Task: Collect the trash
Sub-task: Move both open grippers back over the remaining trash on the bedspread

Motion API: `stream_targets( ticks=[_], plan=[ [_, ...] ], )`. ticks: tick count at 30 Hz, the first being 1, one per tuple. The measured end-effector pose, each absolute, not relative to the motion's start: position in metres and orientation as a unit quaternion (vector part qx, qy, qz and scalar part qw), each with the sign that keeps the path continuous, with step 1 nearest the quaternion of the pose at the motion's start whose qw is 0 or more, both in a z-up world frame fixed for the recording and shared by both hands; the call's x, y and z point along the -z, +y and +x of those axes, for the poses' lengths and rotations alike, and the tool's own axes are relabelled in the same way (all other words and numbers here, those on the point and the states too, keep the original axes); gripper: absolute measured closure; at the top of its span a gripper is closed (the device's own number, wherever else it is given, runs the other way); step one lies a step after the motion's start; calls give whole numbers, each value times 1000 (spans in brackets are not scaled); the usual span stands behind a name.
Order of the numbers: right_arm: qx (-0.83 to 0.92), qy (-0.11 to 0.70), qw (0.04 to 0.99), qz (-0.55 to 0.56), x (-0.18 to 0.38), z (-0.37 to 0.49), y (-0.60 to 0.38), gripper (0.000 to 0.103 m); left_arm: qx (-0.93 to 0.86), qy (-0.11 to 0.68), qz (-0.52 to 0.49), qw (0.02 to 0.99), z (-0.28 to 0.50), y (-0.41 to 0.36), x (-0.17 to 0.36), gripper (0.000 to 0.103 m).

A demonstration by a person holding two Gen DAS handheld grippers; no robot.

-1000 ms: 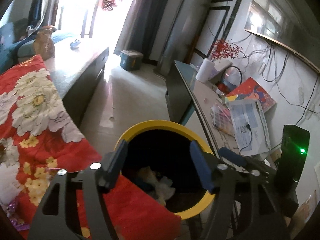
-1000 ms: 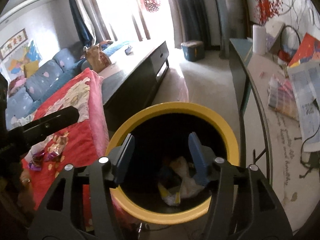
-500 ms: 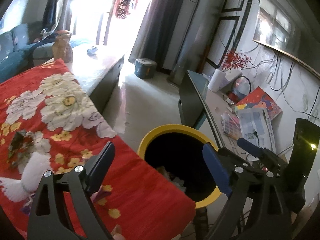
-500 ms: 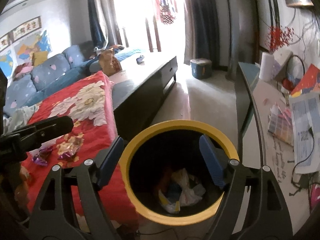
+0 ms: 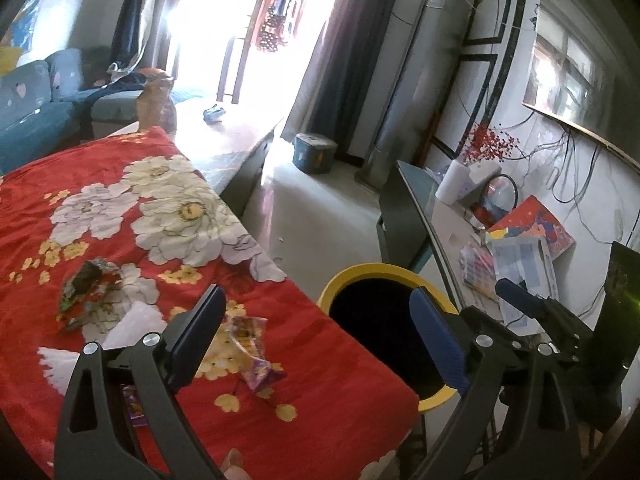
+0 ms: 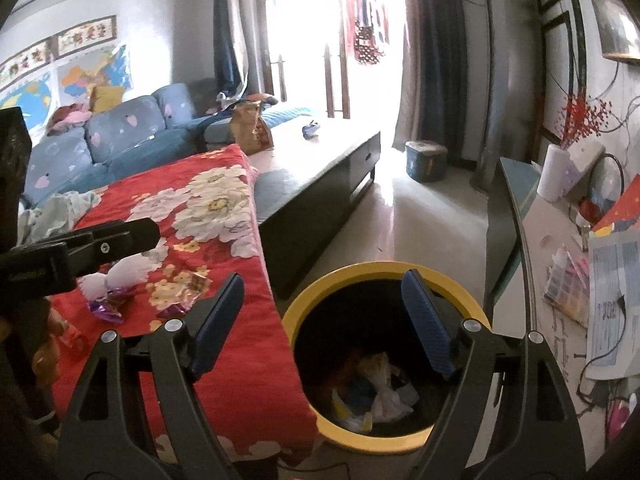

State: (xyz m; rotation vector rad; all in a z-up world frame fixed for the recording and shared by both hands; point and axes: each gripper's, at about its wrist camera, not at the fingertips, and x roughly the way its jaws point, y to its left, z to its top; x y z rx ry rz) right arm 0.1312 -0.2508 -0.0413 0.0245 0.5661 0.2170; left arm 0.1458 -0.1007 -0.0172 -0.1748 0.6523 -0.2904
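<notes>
Right wrist view: the yellow-rimmed bin (image 6: 386, 356) beside the red floral blanket (image 6: 224, 320) holds crumpled wrappers and a white bag (image 6: 380, 398). The right gripper (image 6: 320, 320) hangs above the bin's rim, jaws spread, empty. The left gripper (image 5: 316, 332), also spread and empty, hovers over a purple wrapper (image 5: 256, 356); farther off lies a dark crumpled wrapper (image 5: 86, 284).

Readable text: almost none

Framed calligraphy scrolls (image 6: 86, 36) on the wall above the sofa carry large Chinese characters, too blurred to make out; printed sheets (image 6: 612, 280) on the bench are illegible.
</notes>
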Motion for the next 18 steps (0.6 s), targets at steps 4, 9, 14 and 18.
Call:
stream_targets(
  ticks=[4,9,14,18],
  plan=[
    [-114,277,954,4,38,129,-244,30,131,315,-91,936,142,-89,15,12],
    [-123,275,953,-4,36,127,-235,30,117,311,-93,939,139,-76,14,12],
    [-135,276,951,-15,36,125,-222,30,103,309,-101,940,136,-61,15,10],
    [-144,278,950,-23,37,123,-212,30,89,308,-106,941,135,-48,15,10]
  ],
)
